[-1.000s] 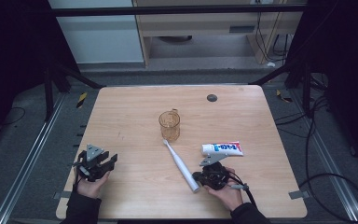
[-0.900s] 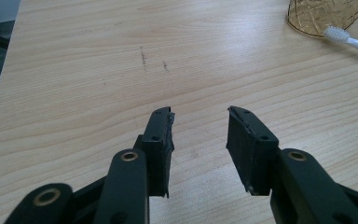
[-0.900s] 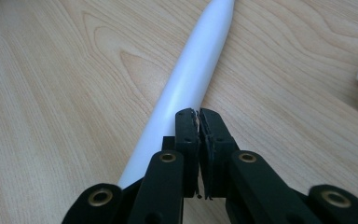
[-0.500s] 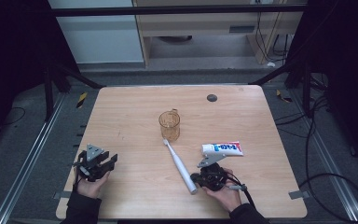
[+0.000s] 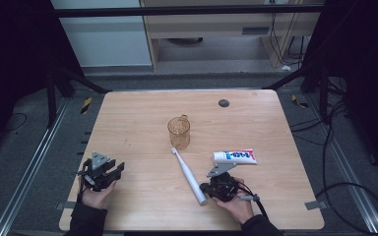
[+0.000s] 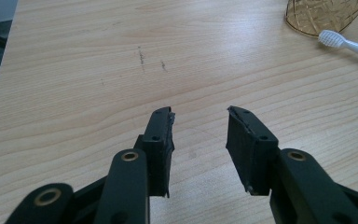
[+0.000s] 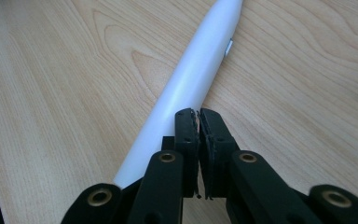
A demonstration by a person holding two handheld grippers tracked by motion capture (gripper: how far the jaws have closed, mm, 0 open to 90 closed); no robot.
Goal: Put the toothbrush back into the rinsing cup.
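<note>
A white electric toothbrush (image 5: 187, 174) lies slantwise on the wooden table (image 5: 138, 113), its head toward an amber glass cup (image 5: 179, 132). My right gripper (image 5: 206, 189) rests at the handle's near end, shut with nothing between its jaws. In the right gripper view the closed jaws (image 7: 198, 112) lie against the right side of the white handle (image 7: 191, 79). My left gripper (image 5: 117, 171) sits near the table's front left, open and holding nothing. Its view shows the spread jaws (image 6: 200, 114) over bare wood, with the brush head (image 6: 331, 38) and cup (image 6: 321, 14) at the far right.
A toothpaste tube (image 5: 235, 157) lies just beyond my right hand, to the right of the brush. A small dark round disc (image 5: 223, 103) sits near the table's far edge. Dark frame posts and cables surround the table.
</note>
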